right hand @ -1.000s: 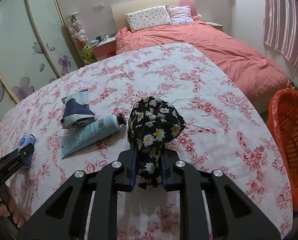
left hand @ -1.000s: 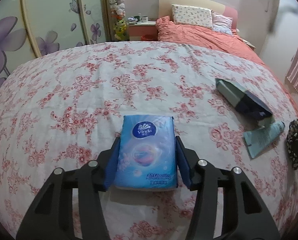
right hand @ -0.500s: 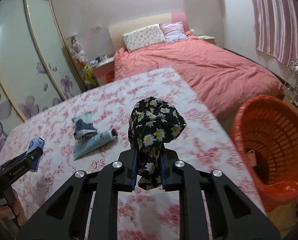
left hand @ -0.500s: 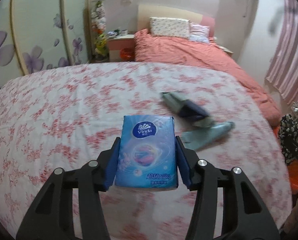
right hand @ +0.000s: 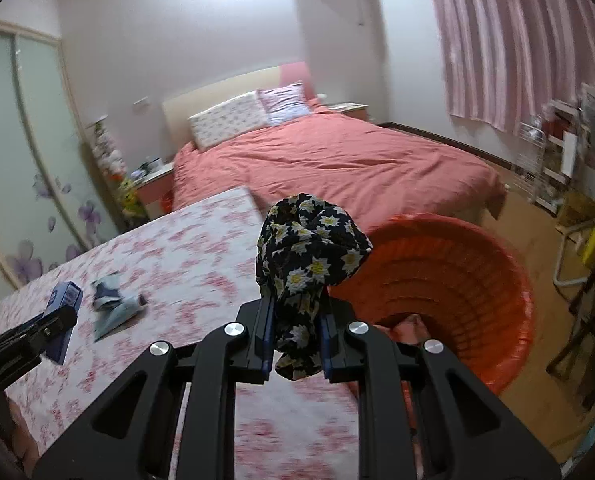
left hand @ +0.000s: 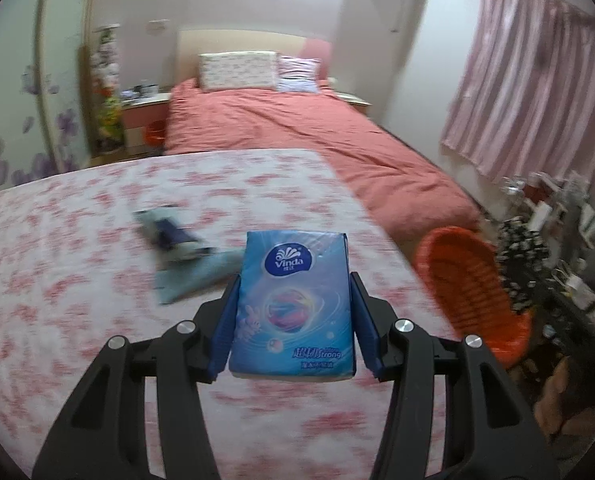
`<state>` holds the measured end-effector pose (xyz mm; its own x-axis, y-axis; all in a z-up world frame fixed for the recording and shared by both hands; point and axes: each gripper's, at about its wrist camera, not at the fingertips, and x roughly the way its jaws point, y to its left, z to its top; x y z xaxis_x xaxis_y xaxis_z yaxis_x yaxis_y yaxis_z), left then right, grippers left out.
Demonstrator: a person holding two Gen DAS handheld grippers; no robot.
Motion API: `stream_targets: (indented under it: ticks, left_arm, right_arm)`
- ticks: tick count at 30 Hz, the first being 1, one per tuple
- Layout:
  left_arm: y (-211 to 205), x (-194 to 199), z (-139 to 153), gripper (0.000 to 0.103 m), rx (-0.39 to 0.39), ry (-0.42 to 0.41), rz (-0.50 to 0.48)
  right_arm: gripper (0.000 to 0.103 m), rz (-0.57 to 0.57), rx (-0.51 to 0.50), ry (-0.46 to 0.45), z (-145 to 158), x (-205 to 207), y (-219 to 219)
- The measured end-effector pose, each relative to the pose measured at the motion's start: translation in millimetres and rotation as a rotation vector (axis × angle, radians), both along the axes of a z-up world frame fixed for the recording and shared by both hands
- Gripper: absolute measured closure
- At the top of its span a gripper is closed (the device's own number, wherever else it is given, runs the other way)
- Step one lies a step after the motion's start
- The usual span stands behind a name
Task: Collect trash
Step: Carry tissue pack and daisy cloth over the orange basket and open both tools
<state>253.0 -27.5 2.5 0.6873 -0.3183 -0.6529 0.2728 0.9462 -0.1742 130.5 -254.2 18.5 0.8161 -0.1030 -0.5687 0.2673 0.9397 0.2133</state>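
My left gripper (left hand: 293, 312) is shut on a blue Vinda tissue pack (left hand: 293, 304), held above the floral-covered surface (left hand: 77, 280). My right gripper (right hand: 295, 332) is shut on a crumpled black cloth with daisies (right hand: 309, 252), which hangs beside the rim of an orange basket (right hand: 449, 280). That basket (left hand: 469, 292) shows at the right in the left wrist view, with the daisy cloth (left hand: 523, 244) beyond it. A teal tube (left hand: 193, 276) and a dark crumpled wrapper (left hand: 165, 232) lie on the surface. The tissue pack (right hand: 63, 312) appears at the left of the right wrist view.
A bed with a salmon cover (left hand: 297, 136) and pillows stands beyond the floral surface. Floral wardrobe doors (right hand: 29, 184) line the left. Pink curtains (left hand: 537, 92) and cluttered wire shelves (right hand: 557, 160) fill the right side. Bare floor (right hand: 537, 220) lies behind the basket.
Both grippers have swung to the right and risen with their loads. The orange basket has come into view close ahead, and the tube and wrapper have slid to the left.
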Motion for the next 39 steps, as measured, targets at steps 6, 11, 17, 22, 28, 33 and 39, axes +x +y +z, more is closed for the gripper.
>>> stream_targets:
  ticks: [6, 11, 17, 22, 28, 33, 39]
  left_arm:
    - [-68.8, -0.2, 1.5, 0.052, -0.037, 0.006, -0.137]
    - [-131.2, 1.0, -1.6, 0.052, -0.044, 0.005, -0.251]
    - [-196.9, 9.3, -14.0, 0.051, -0.021, 0.017, -0.341]
    - [-225.5, 24.2, -37.0, 0.037, 0.025, 0.062, -0.343]
    - [-207.9, 36.2, -55.6, 0.031, 0.048, 0.103, -0.293]
    - [-178.3, 38.2, -57.8, 0.022, 0.092, 0.082, -0.234]
    - [-127.5, 37.6, -58.7, 0.014, 0.171, 0.048, -0.132]
  right_arm:
    - [0.085, -0.068, 0.048, -0.014, -5.1, -4.3, -37.0]
    - [0.085, -0.097, 0.082, -0.023, -11.7, -2.2, -63.1]
    - [0.082, -0.125, 0.132, -0.015, -25.2, 1.4, -99.4]
    - [0.060, -0.126, 0.154, 0.006, -35.7, 5.4, -117.4]
    - [0.054, -0.135, 0.162, 0.032, -47.0, 2.9, -118.7]
    - [0.051, -0.127, 0.139, 0.051, -48.3, 1.6, -112.5]
    - [0.049, -0.094, 0.106, 0.074, -47.1, 3.2, -94.0]
